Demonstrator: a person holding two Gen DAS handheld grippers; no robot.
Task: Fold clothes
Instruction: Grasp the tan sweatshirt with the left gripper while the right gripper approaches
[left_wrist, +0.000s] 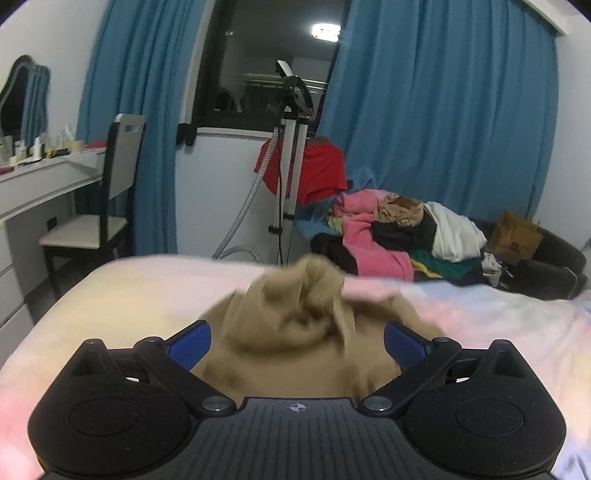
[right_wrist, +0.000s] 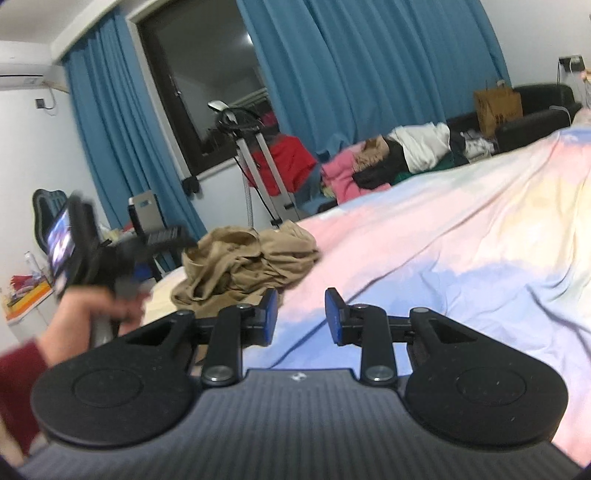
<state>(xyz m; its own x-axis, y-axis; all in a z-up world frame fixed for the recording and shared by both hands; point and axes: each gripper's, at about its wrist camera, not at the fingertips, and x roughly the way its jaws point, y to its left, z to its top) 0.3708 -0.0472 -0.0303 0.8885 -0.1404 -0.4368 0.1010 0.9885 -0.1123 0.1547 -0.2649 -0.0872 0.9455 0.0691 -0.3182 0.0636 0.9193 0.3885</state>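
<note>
A crumpled tan garment (left_wrist: 295, 325) lies in a heap on the pastel bedsheet (left_wrist: 110, 295). My left gripper (left_wrist: 297, 345) is open wide, and the heap bulges up between its blue pads (left_wrist: 192, 347) without touching them. In the right wrist view the same garment (right_wrist: 247, 266) sits left of centre near the bed's edge. My right gripper (right_wrist: 303, 319) hovers over the sheet (right_wrist: 443, 240) just right of the garment, its jaws narrowly open with nothing between them. A person's hand (right_wrist: 85, 310) holds the blurred left gripper at the left.
A pile of mixed clothes (left_wrist: 399, 232) lies beyond the bed, beside a brown paper bag (left_wrist: 517, 236) on a black sofa. A garment steamer stand (left_wrist: 291, 147) with a red shirt (left_wrist: 317, 173) stands by the blue curtains. A chair (left_wrist: 99, 206) and a dressing table (left_wrist: 44, 177) are at the left.
</note>
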